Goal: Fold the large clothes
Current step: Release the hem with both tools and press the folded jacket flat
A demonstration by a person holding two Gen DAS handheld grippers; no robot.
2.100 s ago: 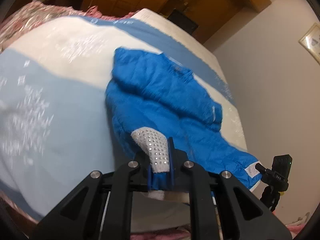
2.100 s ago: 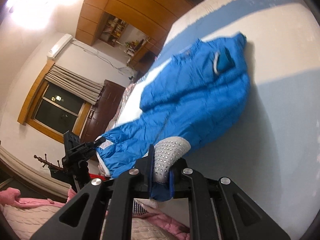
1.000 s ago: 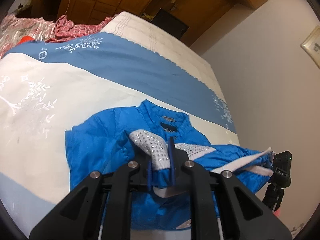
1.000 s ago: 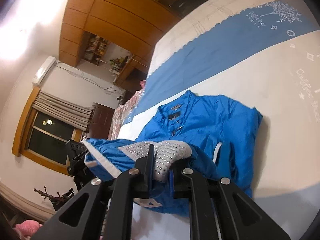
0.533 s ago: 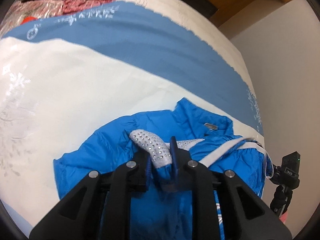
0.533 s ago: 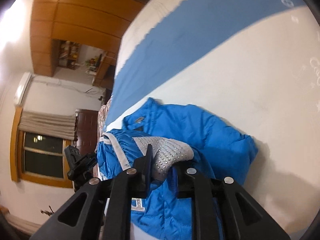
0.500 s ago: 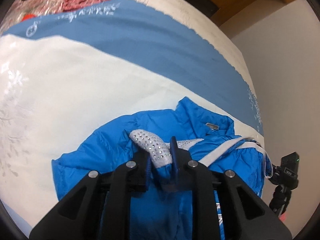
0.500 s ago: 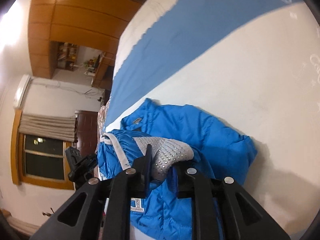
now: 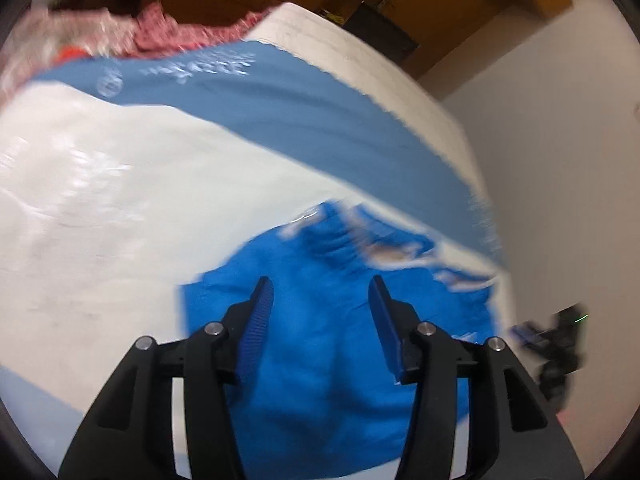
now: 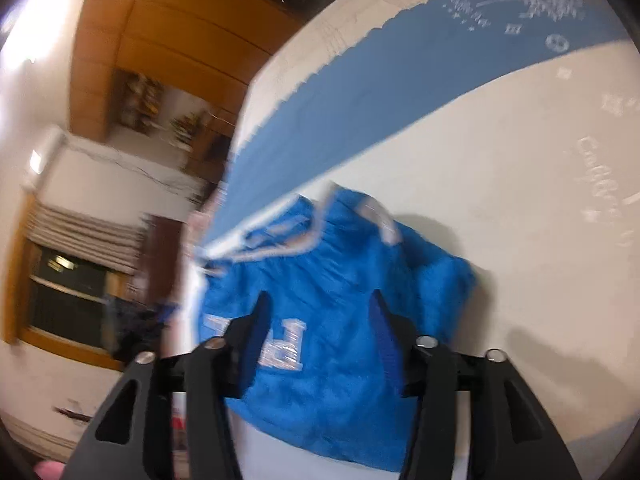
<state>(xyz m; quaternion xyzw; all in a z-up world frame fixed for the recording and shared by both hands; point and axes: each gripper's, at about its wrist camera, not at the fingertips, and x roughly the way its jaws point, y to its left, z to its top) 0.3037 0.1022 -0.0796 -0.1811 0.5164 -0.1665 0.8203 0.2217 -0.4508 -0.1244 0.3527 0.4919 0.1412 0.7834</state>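
Note:
A bright blue puffer jacket [image 9: 332, 312] lies folded over on the bed, its white-trimmed hem edge toward the far side. It also shows in the right wrist view [image 10: 352, 292], with white letters on its upper face. My left gripper [image 9: 320, 300] is open and empty just above the jacket's near part. My right gripper [image 10: 318, 316] is open and empty above the same jacket. Both views are blurred by motion.
The bed cover [image 9: 120, 208] is white with a blue band [image 9: 280, 108] across the far side. A camera on a tripod [image 9: 560, 340] stands beside the bed. Wooden cabinets [image 10: 168, 32] and a window [image 10: 68, 300] line the room. Pink bedding [image 9: 168, 32] lies at the far edge.
Both grippers were shut on the jacket's lower hem and carried it over the upper part. Now both have opened, the hem lies on the jacket, and the grippers have pulled back slightly.

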